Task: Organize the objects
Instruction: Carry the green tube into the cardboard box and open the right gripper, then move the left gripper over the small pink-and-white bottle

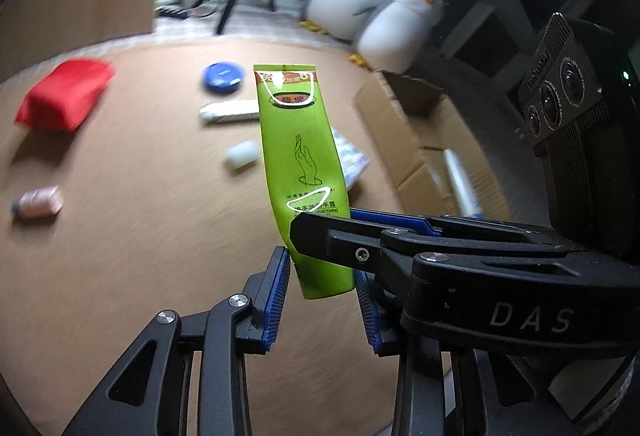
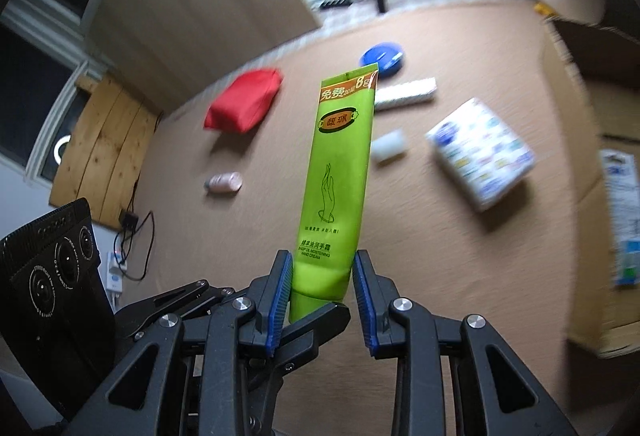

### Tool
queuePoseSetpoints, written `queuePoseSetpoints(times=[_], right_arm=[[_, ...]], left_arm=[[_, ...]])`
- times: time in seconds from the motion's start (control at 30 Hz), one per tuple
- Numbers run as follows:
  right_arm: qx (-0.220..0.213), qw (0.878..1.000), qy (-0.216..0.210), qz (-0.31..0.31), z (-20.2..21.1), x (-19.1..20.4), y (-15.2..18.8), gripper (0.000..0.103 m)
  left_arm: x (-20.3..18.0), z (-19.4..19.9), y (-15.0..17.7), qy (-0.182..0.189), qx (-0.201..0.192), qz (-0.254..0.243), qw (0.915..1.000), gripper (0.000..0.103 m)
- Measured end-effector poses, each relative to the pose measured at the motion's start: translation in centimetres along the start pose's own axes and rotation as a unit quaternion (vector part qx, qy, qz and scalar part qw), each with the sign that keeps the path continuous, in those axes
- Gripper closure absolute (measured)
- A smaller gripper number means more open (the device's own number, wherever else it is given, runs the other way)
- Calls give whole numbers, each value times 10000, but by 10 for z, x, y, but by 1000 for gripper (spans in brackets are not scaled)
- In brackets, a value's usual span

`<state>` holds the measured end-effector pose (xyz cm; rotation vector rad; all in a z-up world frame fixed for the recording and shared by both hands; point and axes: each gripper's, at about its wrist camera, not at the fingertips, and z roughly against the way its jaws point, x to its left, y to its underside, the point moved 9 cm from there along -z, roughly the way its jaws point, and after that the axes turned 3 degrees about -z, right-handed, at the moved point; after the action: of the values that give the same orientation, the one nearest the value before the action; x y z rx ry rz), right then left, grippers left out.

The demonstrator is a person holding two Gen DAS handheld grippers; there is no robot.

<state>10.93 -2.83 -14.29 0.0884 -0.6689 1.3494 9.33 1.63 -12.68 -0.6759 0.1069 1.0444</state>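
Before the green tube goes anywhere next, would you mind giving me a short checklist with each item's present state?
1. Green hand cream tube between the right gripper pads: ok.
2. Left gripper also around the tube's lower end: ok, though whether its pads press is unclear.
3. Tube off the brown surface: ok.
4. Cardboard box open: ok.
5. Room in the box: cannot tell; a white roll already lies inside.
6. Path clear: cannot tell, picture blurred.
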Motion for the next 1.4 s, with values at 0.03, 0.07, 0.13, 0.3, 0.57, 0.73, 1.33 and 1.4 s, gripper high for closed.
queuePoseSetpoints(times=[0.03,0.07,0.13,0.3,0.57,0.73,1.33,1.4], right_arm=[[-70,10000,48,-24,8,-8,-6,74],[-139,9998,90,-53,16,-16,-11,74],[-238,9996,156,-91,28,-29,-19,74],[-437,9982,354,-227,58,-70,-35,74],[-535,9954,612,-510,83,-128,-42,75],[-576,9936,720,-646,92,-153,-44,74],[-768,9888,1005,-796,103,-164,-42,53],[-793,9893,923,-802,101,-158,-41,52]], left_arm=[[-10,-3,-7,51,-14,-47,10000,67],[-20,-6,-12,90,-28,-91,9999,67],[-36,-14,-22,171,-53,-179,9997,67],[-75,-40,-44,384,-49,-314,9988,67],[-132,-87,-59,624,153,-522,9966,67],[-150,-101,-59,685,231,-651,9953,67],[-121,-79,-59,435,8,-650,9969,33],[-104,-69,-55,338,-36,-587,9977,33]])
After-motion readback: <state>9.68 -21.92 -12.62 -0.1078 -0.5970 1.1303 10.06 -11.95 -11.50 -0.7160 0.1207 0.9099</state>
